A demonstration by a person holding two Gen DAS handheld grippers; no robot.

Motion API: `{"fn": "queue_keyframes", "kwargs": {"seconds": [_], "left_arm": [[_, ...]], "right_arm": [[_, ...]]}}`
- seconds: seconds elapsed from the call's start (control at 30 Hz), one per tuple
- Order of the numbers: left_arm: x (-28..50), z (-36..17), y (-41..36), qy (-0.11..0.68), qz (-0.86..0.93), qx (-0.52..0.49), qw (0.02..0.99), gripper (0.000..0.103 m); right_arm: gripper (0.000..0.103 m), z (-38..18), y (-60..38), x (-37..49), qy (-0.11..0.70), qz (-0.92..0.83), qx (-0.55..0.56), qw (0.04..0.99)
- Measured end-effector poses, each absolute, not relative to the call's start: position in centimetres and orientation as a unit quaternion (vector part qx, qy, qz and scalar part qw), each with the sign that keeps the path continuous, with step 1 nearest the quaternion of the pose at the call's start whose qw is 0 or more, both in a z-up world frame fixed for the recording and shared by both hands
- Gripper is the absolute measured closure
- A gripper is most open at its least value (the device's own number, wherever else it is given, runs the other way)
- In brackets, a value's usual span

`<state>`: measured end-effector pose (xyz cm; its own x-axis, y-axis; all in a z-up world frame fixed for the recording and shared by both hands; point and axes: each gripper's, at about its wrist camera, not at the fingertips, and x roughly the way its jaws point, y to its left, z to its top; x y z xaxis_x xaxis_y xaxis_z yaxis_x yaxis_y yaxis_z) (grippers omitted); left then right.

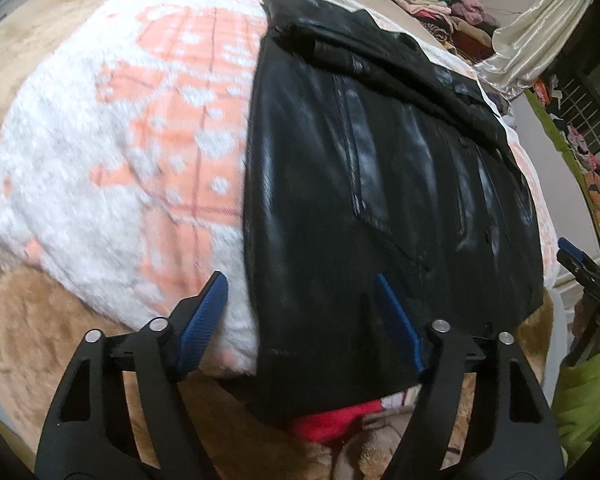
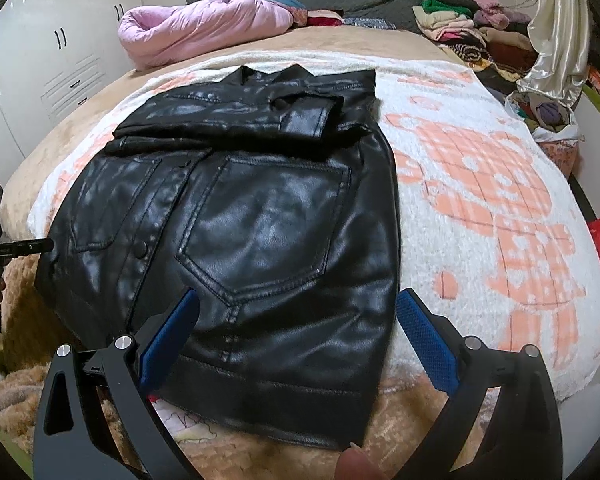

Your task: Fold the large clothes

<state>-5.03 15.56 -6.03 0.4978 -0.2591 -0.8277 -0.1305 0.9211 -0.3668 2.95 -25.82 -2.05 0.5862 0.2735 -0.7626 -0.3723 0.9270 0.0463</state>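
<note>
Left gripper (image 1: 300, 320) gapes wide, empty — its right blue pad over the glossy black leather jacket (image 1: 380, 200), its left pad over the fluffy white-and-peach blanket (image 1: 120, 160). Jacket lies spread flat, sleeves crossed on top, likely ready for a hem fold. Right gripper (image 2: 298, 338) equally wide, holding nothing, straddling the hem's right part. Bare blanket beyond its right finger — free room.
</note>
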Motion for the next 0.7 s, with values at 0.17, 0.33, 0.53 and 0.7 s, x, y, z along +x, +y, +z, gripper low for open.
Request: {"fn": "queue_keyframes", "kwargs": {"seconds": [0.17,0.33,0.53,0.7], "left_arm": [[-5.8,-7.6,14.2,0.519,-0.056,-0.205,0.828,0.039],[-6.2,-8.2,13.8,0.523,-0.054,-0.209,0.825,0.039],[-6.2,-8.4,14.0,0.522,-0.050,-0.212,0.825,0.045],[-6.3,-8.4,14.7,0.523,-0.038,-0.225,0.822,0.058]], "right_arm": [[0.005,-3.0,-26.6,2.6,0.437,0.185,-0.051,0.879],[0.005,-4.4,-27.3,2.5,0.472,0.203,-0.041,0.857],[0.006,-6.3,-28.4,3.0,0.504,0.200,-0.026,0.840],[0.023,-8.0,-29.0,3.5,0.535,0.204,-0.018,0.820]]}}
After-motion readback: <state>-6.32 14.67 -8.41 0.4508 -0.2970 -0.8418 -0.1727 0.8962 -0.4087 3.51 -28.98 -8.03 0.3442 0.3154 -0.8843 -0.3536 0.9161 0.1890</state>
